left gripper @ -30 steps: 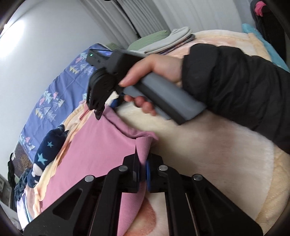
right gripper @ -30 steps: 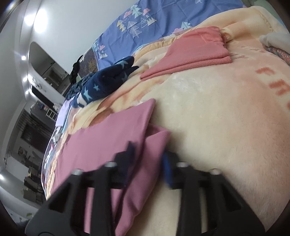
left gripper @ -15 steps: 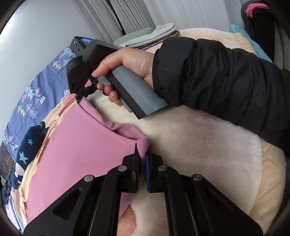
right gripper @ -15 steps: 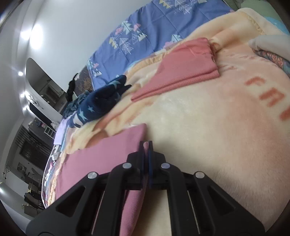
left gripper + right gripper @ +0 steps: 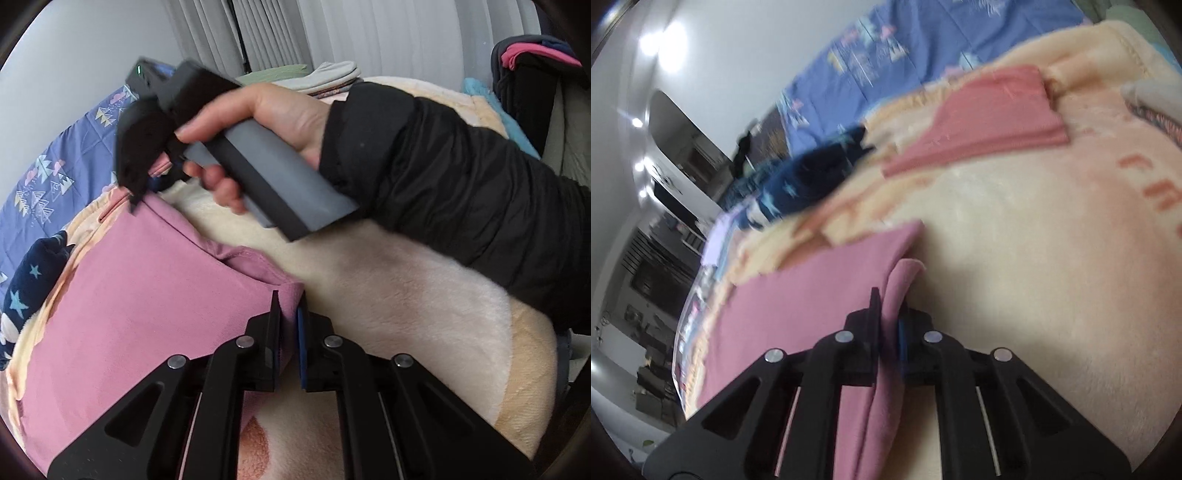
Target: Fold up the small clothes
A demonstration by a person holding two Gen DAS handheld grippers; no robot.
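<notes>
A pink garment (image 5: 140,295) lies flat on a cream blanket (image 5: 406,295). My left gripper (image 5: 288,302) is shut on its near right corner, with the cloth pinched between the pads. Farther along the same edge, a hand (image 5: 280,110) in a black sleeve (image 5: 443,177) holds my right gripper (image 5: 135,199), its tips at the garment's far corner. In the right wrist view the pink garment (image 5: 812,295) has a fold of its edge caught between the jaws of my right gripper (image 5: 890,306). Those jaws are opening slightly while the pads still press on the cloth.
A folded salmon cloth (image 5: 990,122) and a navy star-print garment (image 5: 812,173) lie farther back on the blanket. Beyond them spreads a blue patterned sheet (image 5: 923,48). A stack of folded clothes (image 5: 325,74) sits by the curtains. A dark chair with clothes (image 5: 528,74) stands at right.
My right gripper, open around the pink edge a second ago, closed on it and now holds a raised fold. My left gripper kept its grip while its view tilted up.
</notes>
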